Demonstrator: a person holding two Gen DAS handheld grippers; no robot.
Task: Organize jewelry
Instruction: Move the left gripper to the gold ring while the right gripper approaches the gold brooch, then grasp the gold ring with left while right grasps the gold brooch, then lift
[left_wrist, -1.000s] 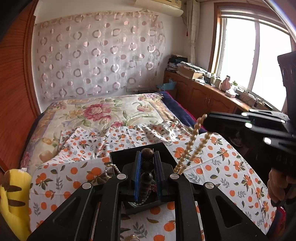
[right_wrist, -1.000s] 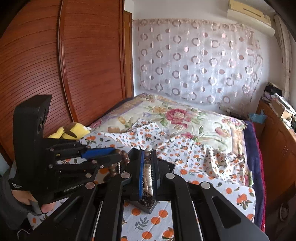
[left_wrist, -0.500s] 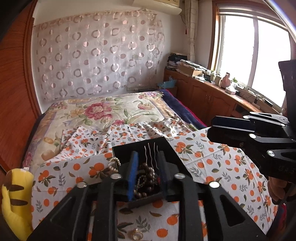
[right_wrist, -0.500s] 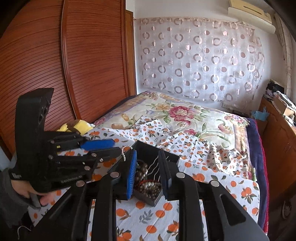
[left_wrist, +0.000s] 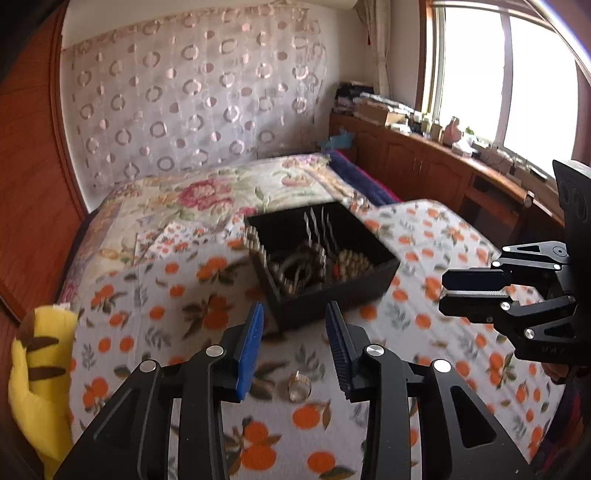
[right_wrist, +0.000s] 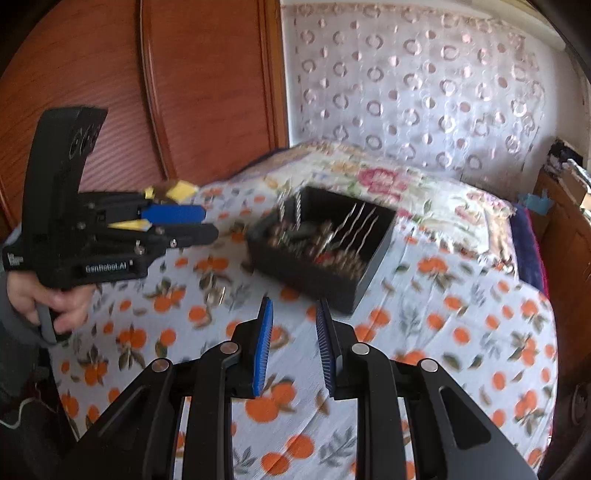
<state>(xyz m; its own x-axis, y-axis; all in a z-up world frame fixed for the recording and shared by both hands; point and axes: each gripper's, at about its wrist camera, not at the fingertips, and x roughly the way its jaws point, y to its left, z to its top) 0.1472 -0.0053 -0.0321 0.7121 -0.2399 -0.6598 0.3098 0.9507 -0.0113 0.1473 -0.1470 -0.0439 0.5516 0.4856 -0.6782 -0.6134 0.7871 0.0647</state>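
With both the left gripper (left_wrist: 294, 325) and right gripper (right_wrist: 294, 321) held wide and empty short of the black jewelry box (left_wrist: 325, 291), the loose ring (left_wrist: 299, 384) on the orange-print cloth (left_wrist: 424, 236) is best approached low, jaws straddling it before closing.

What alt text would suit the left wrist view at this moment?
The open left gripper hovers empty over an orange-print cloth on a bed, with a ring lying on the cloth between its fingers. Beyond it sits a black box filled with jewelry, and the right gripper is at the right edge.
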